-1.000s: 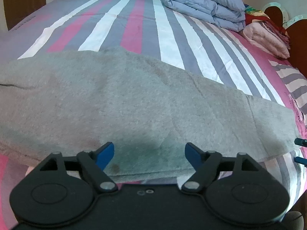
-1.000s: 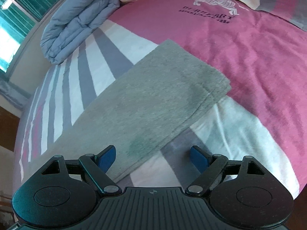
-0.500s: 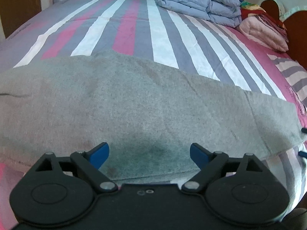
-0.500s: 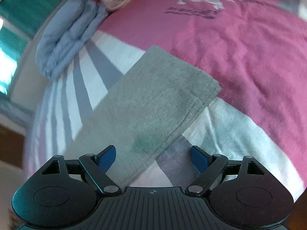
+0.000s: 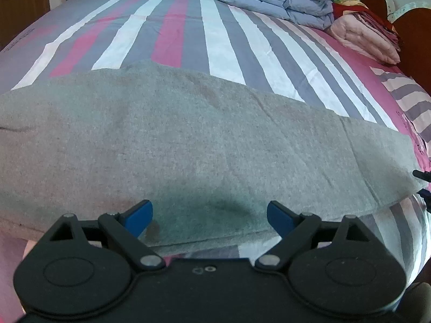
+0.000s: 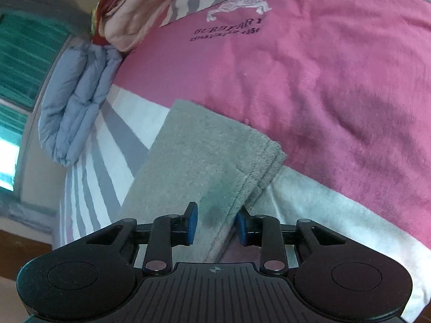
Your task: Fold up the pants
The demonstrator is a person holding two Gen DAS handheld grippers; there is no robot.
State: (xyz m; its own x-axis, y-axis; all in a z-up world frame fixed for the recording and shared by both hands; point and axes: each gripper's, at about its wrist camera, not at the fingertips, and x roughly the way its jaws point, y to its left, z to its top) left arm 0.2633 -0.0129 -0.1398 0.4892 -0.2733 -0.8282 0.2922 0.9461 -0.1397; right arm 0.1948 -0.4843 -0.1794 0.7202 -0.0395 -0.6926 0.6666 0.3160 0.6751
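A: Where are the pants (image 5: 188,145)?
B: Spread flat across the middle of the frame, on the striped bed (image 5: 183,27).
A: The left gripper (image 5: 210,214)?
B: Wide open above their near edge.
A: The right gripper (image 6: 216,224)?
B: At lower center, it has just been closing, with the hem between its blue pads; whether it pinches, I can't tell.

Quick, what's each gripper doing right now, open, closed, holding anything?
Left gripper: open wide over the grey pants, gripping nothing.
Right gripper: jaws have just been closing around the pants' hem edge; firm pinch cannot be told.
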